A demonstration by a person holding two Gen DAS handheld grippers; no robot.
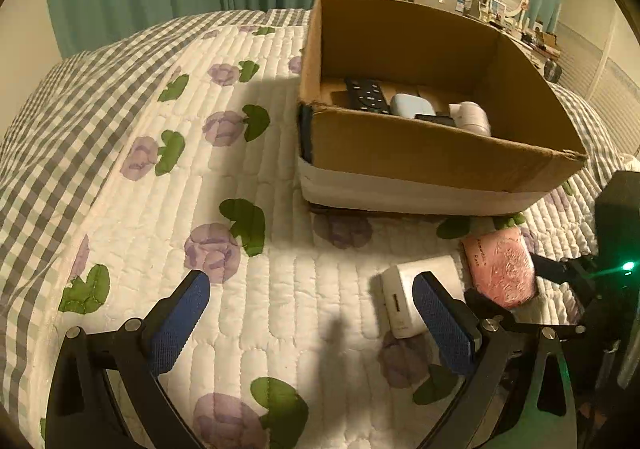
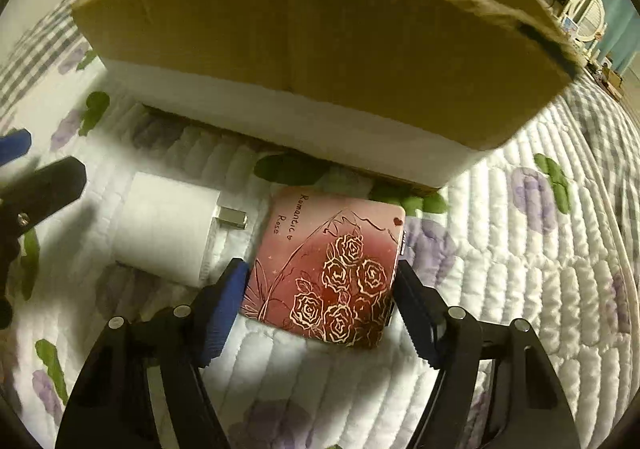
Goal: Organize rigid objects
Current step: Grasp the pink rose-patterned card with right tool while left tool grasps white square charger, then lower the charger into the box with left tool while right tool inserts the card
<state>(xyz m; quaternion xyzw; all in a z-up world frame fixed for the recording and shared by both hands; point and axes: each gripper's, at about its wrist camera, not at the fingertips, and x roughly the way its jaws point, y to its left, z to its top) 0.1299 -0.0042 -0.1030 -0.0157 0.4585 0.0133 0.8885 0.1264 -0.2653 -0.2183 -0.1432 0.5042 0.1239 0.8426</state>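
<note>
A pink case printed with roses (image 2: 332, 261) lies flat on the quilt just in front of the cardboard box (image 2: 320, 61). My right gripper (image 2: 320, 273) straddles it, its blue pads against the case's left and right edges. Left of the case lies a white charger block (image 2: 168, 225) with a metal plug. In the left wrist view my left gripper (image 1: 312, 283) hangs open over the bare quilt, its right finger in front of the charger (image 1: 404, 289), nothing between the pads. The pink case (image 1: 500, 265) shows at the right there.
The open box (image 1: 420, 157) holds a black remote (image 1: 366, 93), a pale blue case (image 1: 412, 105) and a white object (image 1: 474, 115). The flowered quilt (image 1: 280, 249) covers a bed. Green curtains, a dresser and a dark screen stand behind.
</note>
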